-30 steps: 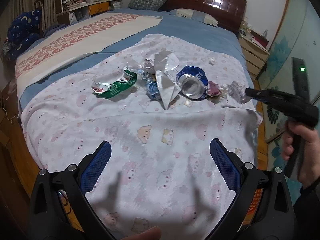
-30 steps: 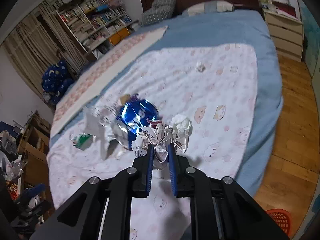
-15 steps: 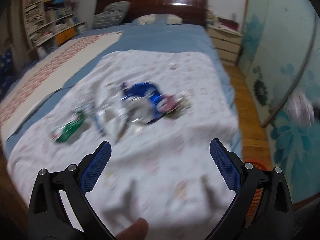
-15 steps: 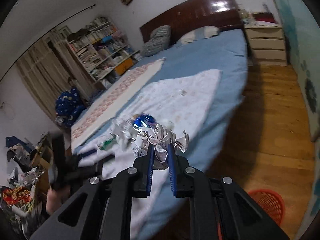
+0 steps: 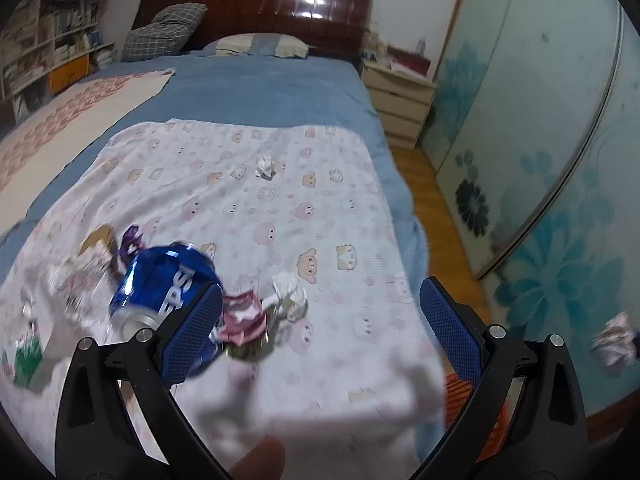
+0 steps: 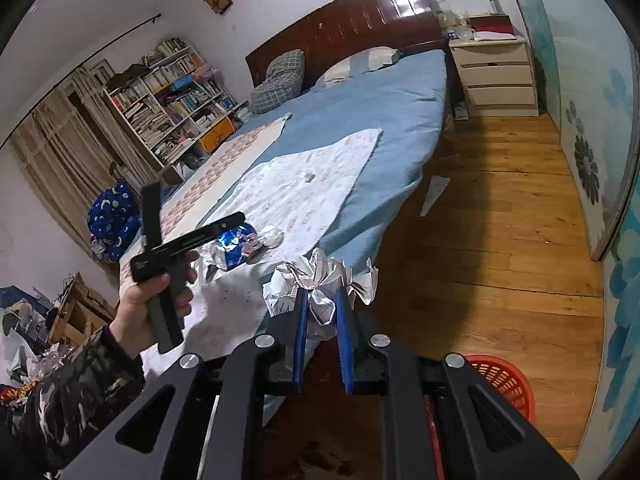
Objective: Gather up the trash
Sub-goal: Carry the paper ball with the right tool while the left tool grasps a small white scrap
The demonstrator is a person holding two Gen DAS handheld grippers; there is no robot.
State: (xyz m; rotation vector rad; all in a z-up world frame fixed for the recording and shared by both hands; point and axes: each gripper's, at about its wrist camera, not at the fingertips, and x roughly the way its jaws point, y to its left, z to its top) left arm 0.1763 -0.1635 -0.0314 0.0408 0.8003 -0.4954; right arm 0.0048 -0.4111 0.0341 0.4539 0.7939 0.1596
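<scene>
Right hand-held gripper (image 6: 322, 312) is pinching a crumpled wad of paper (image 6: 320, 280) between its nearly closed blue pads, holding it in the air off the foot corner of the bed (image 6: 384, 120), over the wooden floor. An orange basket (image 6: 506, 380) is sitting on the floor just off that same corner, its near side cut off behind the gripper's frame.

Left hand-held gripper (image 5: 320, 316) is hanging over the foot end of the bed with its pads spread wide and nothing between them; a hand (image 6: 154, 300) in a patterned sleeve is gripping its handle. On the bed's printed cloth (image 5: 280, 184), a dented blue can (image 5: 168, 284) is lying on its side, partly hidden behind the left pad. A pink-and-white wrapper (image 5: 244, 316) is lying against the can, with a white tissue wad (image 5: 290, 292) just beyond it. Another small paper scrap (image 5: 265, 166) is lying well apart, nearer the headboard. The litter beyond the can, toward the bed's far edge, is too blurred to make out.
</scene>
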